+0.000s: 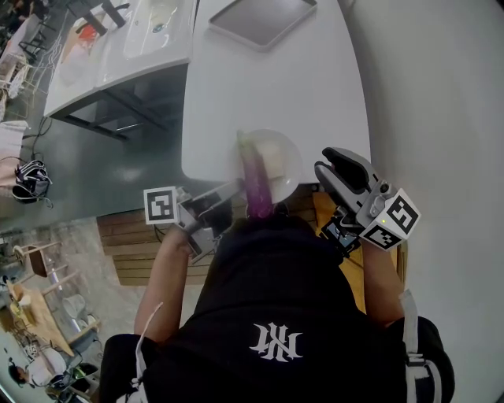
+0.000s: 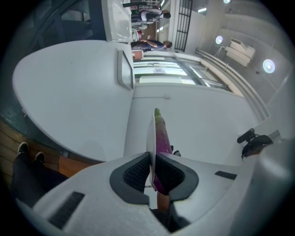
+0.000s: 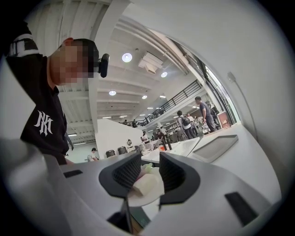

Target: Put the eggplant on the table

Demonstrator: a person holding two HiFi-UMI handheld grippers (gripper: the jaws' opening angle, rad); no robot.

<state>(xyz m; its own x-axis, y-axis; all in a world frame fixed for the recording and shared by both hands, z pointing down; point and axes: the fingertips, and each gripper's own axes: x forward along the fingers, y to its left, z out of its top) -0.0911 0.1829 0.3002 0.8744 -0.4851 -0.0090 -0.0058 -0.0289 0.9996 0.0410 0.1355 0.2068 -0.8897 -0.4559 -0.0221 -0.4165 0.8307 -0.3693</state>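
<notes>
**White table, plate at its near edge: getting the eggplant off cleanly**

White tabletop [image 1: 315,86] stretches away from me, with the plate [image 1: 290,157] at its near edge. My left gripper [image 1: 234,192] is clamped on the plate's left rim, pads pinching the thin white edge. The eggplant [image 1: 256,183] lies across the plate's middle, with its green stem at the far side. Its purple end reaches past the near rim toward me. My right gripper [image 1: 324,160] sits just right of the plate, jaws apart, nothing pressed between the pads. Its own view looks in over the plate's right rim.

As I judge it, the step is to take the eggplant with the right gripper. I should come in from the plate's right, square across the eggplant's length. I want to close on the thick purple part rather than the tapering stem, since the skin looks smooth and may slip. The left gripper should hold the plate level so nothing rolls. Bare table beyond the plate, short of the tray [image 1: 264,22], looks the best place to set it.
</notes>
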